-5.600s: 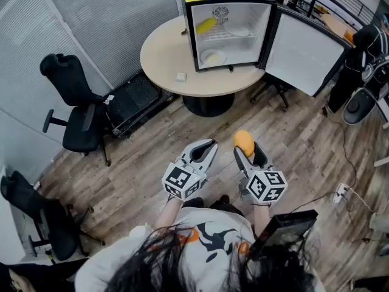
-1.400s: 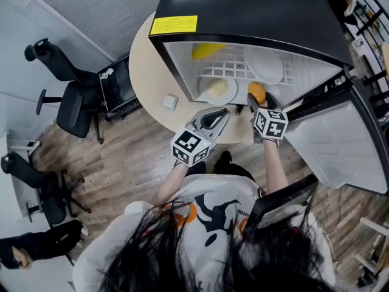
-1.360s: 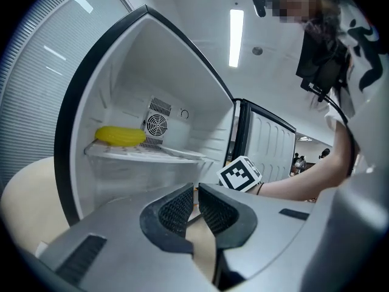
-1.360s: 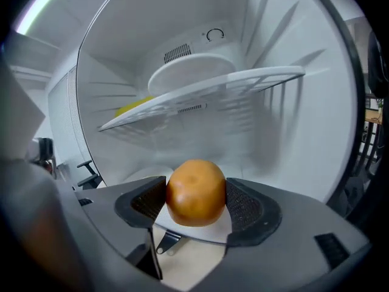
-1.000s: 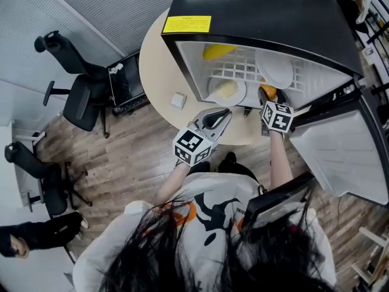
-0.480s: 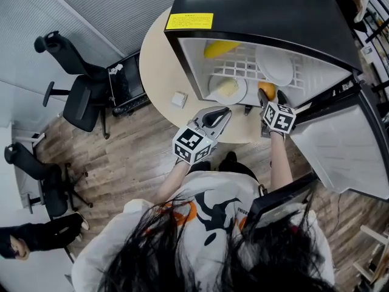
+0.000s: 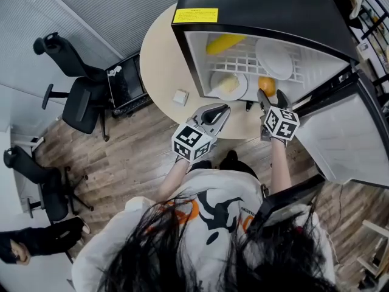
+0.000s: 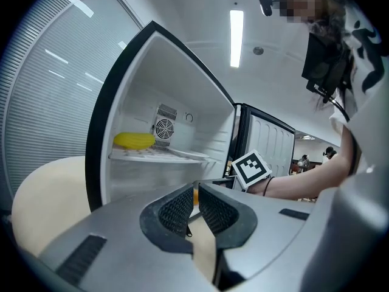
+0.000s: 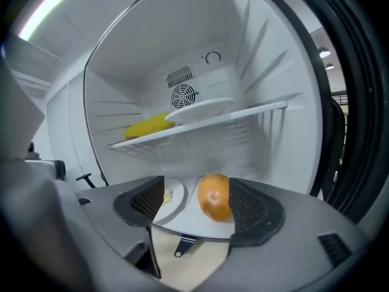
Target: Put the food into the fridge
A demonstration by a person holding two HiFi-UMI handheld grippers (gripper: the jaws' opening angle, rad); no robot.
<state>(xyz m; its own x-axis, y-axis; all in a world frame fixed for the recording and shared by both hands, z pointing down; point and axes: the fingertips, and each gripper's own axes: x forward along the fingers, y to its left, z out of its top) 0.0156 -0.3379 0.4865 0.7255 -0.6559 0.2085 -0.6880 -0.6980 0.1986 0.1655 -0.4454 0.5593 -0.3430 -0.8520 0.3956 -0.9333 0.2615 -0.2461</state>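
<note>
1. Now, the fingers of your right gripper have just been opening and stand released. The orange sits between them on the floor of the fridge, close to one finger.
2. Draw this gripper straight back without brushing the orange, because it could roll.
3. Hold the left gripper, its fingers clenched on nothing, outside the fridge.

round beige table w/ small white box on it; black office chair beside, wood floor
</note>
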